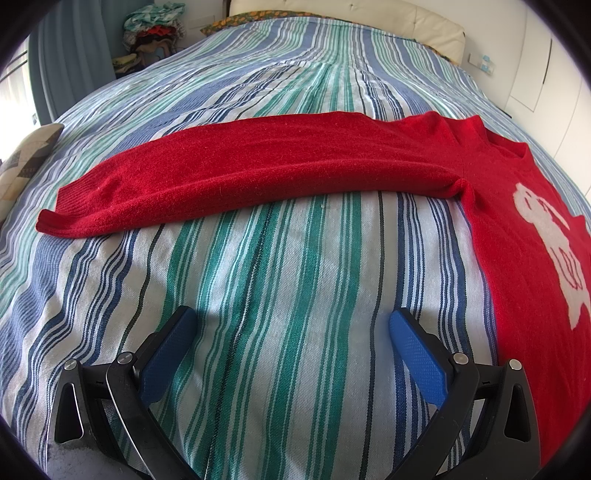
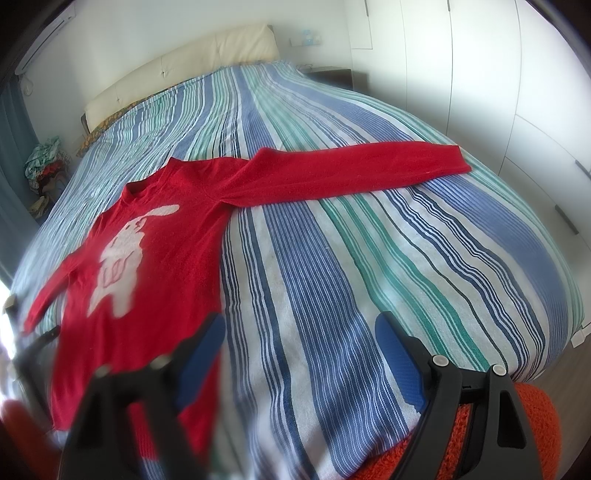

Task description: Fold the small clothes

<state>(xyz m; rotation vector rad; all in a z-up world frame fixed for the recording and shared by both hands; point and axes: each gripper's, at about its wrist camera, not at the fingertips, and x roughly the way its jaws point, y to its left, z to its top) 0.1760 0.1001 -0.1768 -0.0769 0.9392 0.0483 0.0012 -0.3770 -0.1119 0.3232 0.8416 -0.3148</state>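
Note:
A red sweater (image 2: 173,236) with a white rabbit figure (image 2: 122,258) lies flat, front up, on the striped bedspread (image 2: 332,266). Both sleeves are spread out sideways. In the left wrist view one long sleeve (image 1: 240,177) runs across the middle and the sweater's body (image 1: 535,240) lies at the right. My left gripper (image 1: 291,317) is open and empty, over bare bedspread (image 1: 258,280) in front of that sleeve. My right gripper (image 2: 299,325) is open and empty, just right of the sweater's body and in front of the other sleeve (image 2: 351,170).
A cream headboard (image 2: 184,62) stands at the far end of the bed. A pile of clothes (image 1: 155,29) sits beside the bed at the back left. A patterned cushion (image 1: 26,158) lies at the left edge. White wardrobe doors (image 2: 517,92) line the right. Something orange and knitted (image 2: 480,443) lies under my right gripper.

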